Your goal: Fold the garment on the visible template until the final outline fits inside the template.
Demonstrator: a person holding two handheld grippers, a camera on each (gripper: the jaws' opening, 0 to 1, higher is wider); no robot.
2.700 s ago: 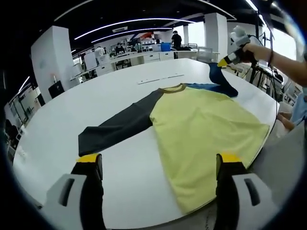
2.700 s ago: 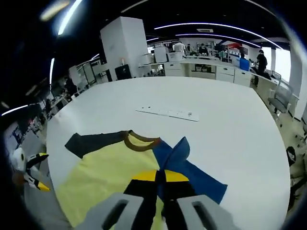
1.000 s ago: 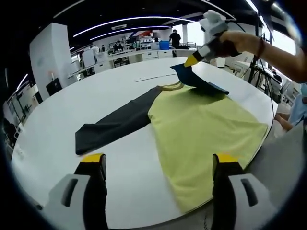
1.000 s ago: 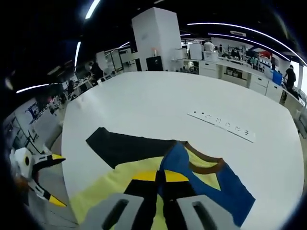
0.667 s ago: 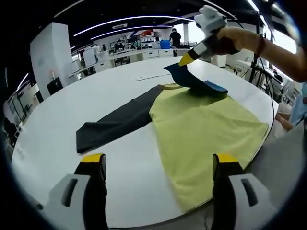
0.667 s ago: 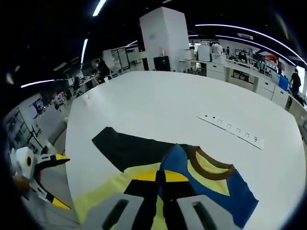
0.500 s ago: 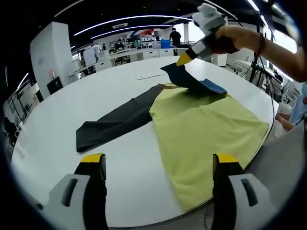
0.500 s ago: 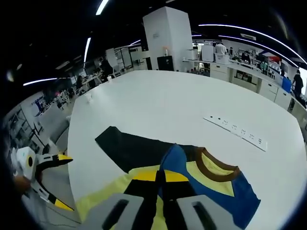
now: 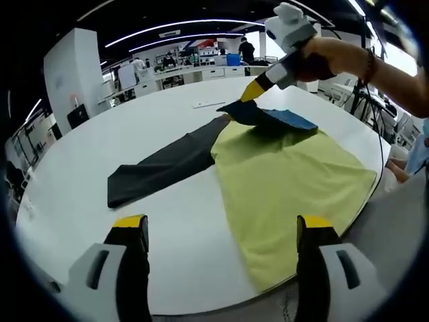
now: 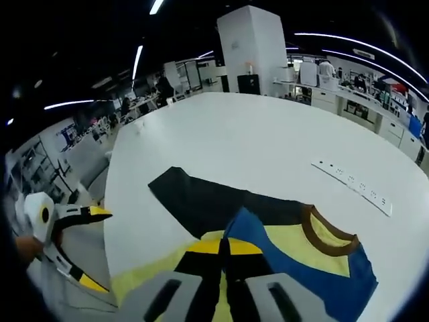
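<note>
A long-sleeved shirt lies flat on the white table (image 9: 74,168): yellow body (image 9: 288,181), dark grey sleeve (image 9: 164,168) stretched out to the left, brown collar (image 10: 328,235). Its blue sleeve (image 9: 278,119) is folded across the upper body, the cuff pinched in my right gripper (image 9: 249,92), which a hand holds low over the collar. In the right gripper view the right gripper (image 10: 221,247) has its jaws together on the blue cloth (image 10: 295,268). My left gripper (image 9: 220,225) stands open at the near table edge, empty, and appears as the left gripper (image 10: 94,247) at the left.
A thin white strip (image 9: 209,104) lies on the table beyond the shirt, also seen as the strip (image 10: 352,178). The table edge runs close under the shirt's hem at the right. Desks, a white pillar (image 10: 251,50) and people fill the background.
The right gripper has carried the blue sleeve farther across the yellow body toward the collar and the dark sleeve, and lower. The left gripper has stayed open in place.
</note>
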